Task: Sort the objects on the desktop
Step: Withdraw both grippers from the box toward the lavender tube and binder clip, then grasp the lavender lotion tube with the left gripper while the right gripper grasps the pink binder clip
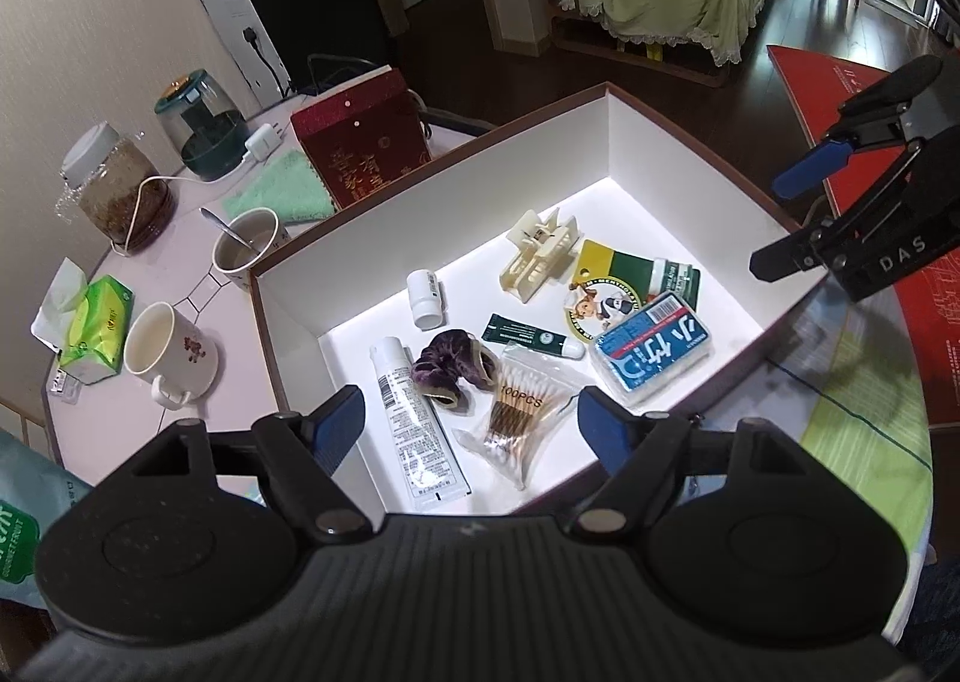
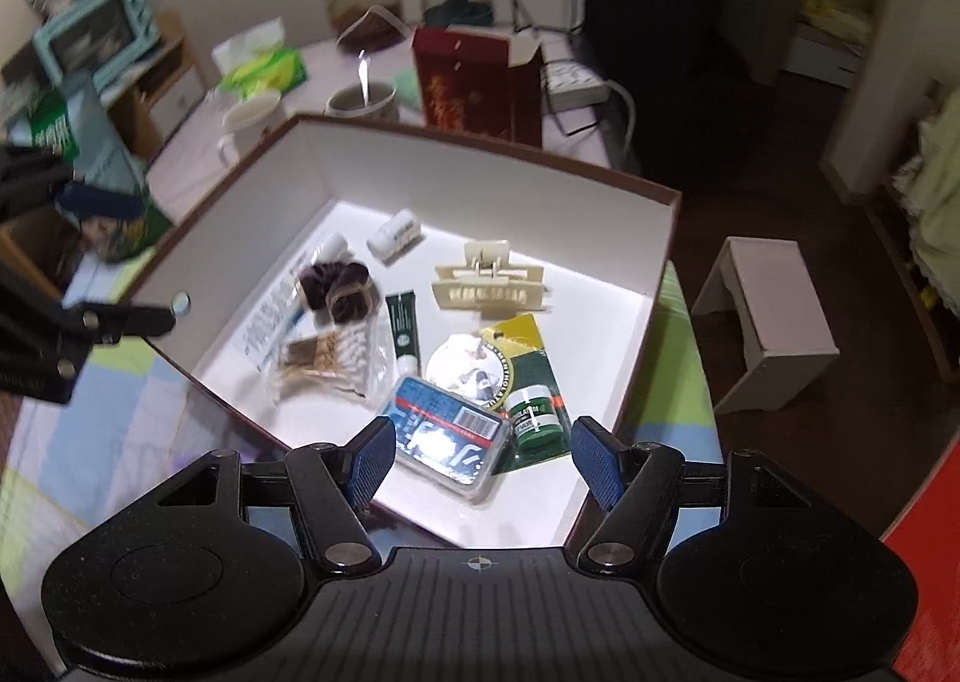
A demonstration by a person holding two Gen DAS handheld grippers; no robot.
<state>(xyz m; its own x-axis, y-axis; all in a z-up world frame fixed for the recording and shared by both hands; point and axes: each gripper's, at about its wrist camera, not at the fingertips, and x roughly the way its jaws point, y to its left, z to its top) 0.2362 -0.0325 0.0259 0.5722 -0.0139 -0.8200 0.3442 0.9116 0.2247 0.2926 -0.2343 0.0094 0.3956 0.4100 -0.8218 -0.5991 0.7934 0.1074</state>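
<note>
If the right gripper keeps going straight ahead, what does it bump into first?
Probably the blue tissue pack lying in the box; the right gripper is open, aimed at it. Depth is uncertain.

white tube (image 2: 282,310) in the box (image 2: 480,184) mostly hidden under scrunchie (image 2: 339,289); toaster oven (image 2: 96,31) left of the box blurred.

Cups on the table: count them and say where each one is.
2. A cup with a spoon in it stands against the box's outer wall. A flowered mug stands nearer, beside the tissue pack. More could be hidden behind the box.
</note>
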